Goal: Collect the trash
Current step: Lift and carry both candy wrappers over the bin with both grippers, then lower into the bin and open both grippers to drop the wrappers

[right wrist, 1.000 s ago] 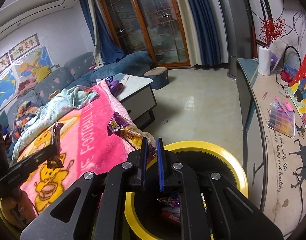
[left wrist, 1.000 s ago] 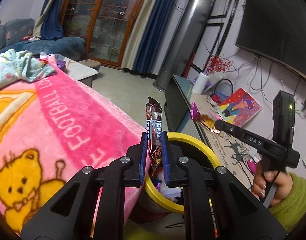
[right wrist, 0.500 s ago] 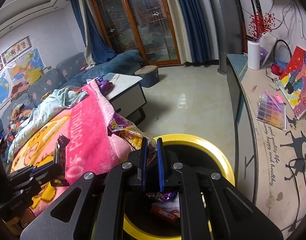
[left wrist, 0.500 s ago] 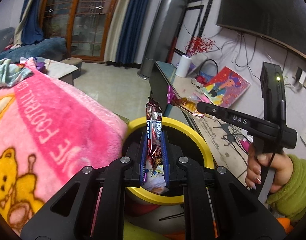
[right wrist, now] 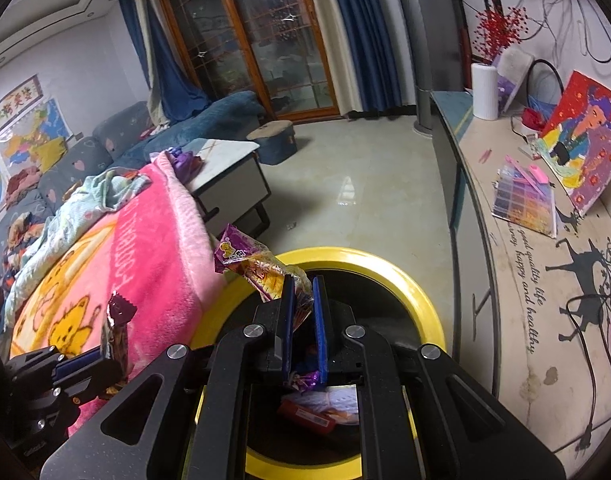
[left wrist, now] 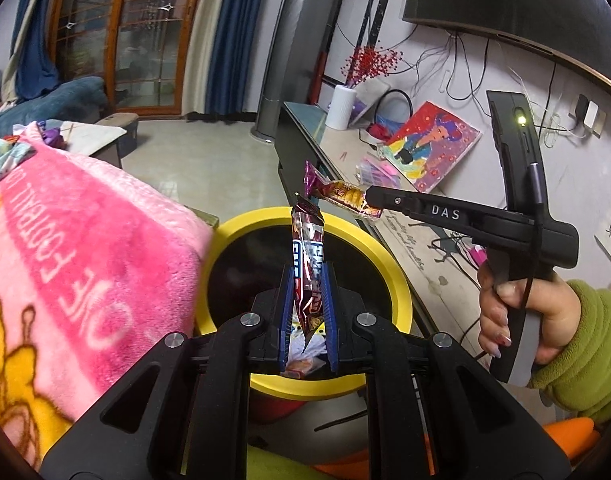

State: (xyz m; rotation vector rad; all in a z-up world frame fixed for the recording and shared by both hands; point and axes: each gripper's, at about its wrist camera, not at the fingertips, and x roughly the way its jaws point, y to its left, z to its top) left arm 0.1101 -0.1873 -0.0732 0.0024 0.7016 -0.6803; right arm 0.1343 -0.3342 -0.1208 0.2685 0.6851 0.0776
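Observation:
My left gripper (left wrist: 308, 280) is shut on a dark red snack wrapper (left wrist: 306, 248) that stands upright over the mouth of the yellow-rimmed bin (left wrist: 397, 276). In the right wrist view my right gripper (right wrist: 303, 286) is shut on a purple and orange snack wrapper (right wrist: 247, 262), held above the same bin (right wrist: 421, 288). The left wrist view shows that right gripper (left wrist: 367, 196) from the side, with its wrapper (left wrist: 339, 194) sticking out over the bin's far rim. Several wrappers (right wrist: 319, 408) lie at the bottom of the bin.
A pink bear-print blanket (left wrist: 73, 248) covers the sofa left of the bin. A low TV cabinet (right wrist: 517, 264) with a painting (right wrist: 581, 152) and a paper roll (right wrist: 484, 92) runs along the right. Open tiled floor (right wrist: 357, 176) lies beyond, with a coffee table (right wrist: 229, 172).
Both grippers have come down and forward over the bin with their wrappers still gripped; the bin's mouth now fills more of both views.

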